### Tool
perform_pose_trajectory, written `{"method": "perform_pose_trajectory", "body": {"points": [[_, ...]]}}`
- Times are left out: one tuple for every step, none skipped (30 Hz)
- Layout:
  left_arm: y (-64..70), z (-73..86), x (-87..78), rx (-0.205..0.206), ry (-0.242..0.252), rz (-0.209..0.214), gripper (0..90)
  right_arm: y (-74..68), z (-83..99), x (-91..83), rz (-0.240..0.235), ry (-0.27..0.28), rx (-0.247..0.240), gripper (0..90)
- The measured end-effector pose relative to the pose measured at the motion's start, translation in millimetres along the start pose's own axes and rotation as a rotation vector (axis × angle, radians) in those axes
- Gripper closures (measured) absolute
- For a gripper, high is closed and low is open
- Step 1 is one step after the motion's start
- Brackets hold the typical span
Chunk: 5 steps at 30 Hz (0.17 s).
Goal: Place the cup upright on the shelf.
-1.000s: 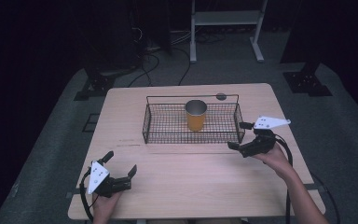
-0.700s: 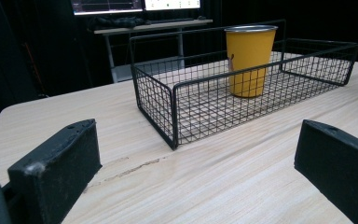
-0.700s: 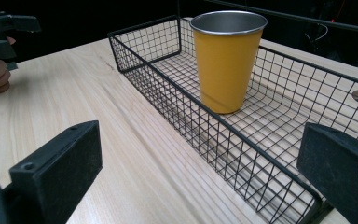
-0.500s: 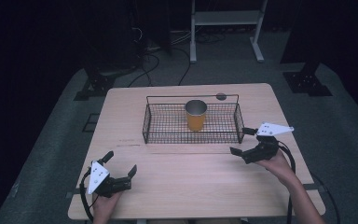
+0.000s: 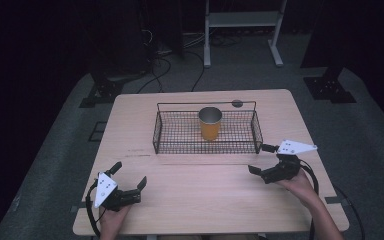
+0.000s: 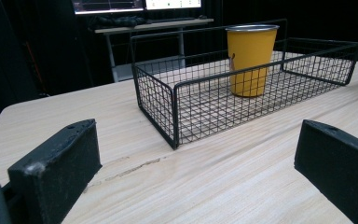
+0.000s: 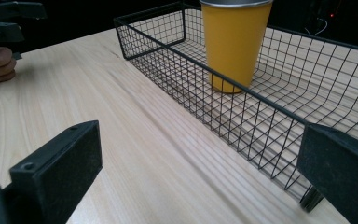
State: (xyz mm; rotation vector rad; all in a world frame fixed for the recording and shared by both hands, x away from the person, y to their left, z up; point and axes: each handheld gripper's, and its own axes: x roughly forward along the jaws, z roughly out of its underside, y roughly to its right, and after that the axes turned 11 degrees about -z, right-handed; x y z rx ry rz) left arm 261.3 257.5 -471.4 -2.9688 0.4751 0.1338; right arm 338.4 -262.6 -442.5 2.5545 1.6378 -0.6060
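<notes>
A yellow cup (image 5: 210,124) with a metal rim stands upright in a black wire basket (image 5: 205,147) in the middle of the wooden table. My left gripper (image 5: 129,175) rests near the table's front left, open and holding nothing. My right gripper (image 5: 258,159) is open just off the basket's front right corner, also holding nothing. In the left gripper view the basket (image 6: 205,107) and cup (image 6: 251,56) lie ahead of the spread jaws of the left gripper (image 6: 198,140). In the right gripper view the cup (image 7: 233,42) stands behind the basket's (image 7: 191,88) near wall, beyond the right gripper (image 7: 200,144).
Bare tabletop (image 5: 195,200) spreads between the two grippers. A small dark round mark (image 5: 237,103) sits on the table behind the basket. Beyond the far edge stand a white frame (image 5: 242,20) and black stand bases (image 5: 330,85) on the floor, with cables.
My right gripper has drawn back from the basket's front right corner, toward the near edge and slightly right. The left gripper, cup and basket have stayed put.
</notes>
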Motion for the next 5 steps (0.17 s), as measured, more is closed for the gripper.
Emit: {"method": "perform_pose_trajectory", "body": {"points": [[0.0,0.0,0.0,0.000,0.000,0.000,0.0,0.0,0.0,0.0,0.000,0.000,0.000,0.0],[0.0,0.0,0.0,0.000,0.000,0.000,0.0,-0.6,1.9,0.0,0.000,-0.005,0.001,0.0],[0.0,0.0,0.2,0.000,0.000,0.000,0.0,-1.8,4.3,-0.1,0.003,-0.006,0.002,0.0],[0.0,0.0,0.4,0.000,-0.001,0.000,0.0,-3.5,8.1,-0.3,0.002,-0.008,0.005,0.0],[0.0,0.0,0.4,0.000,-0.001,0.000,0.0,-3.5,8.1,-0.3,0.002,-0.008,0.005,0.0]]}}
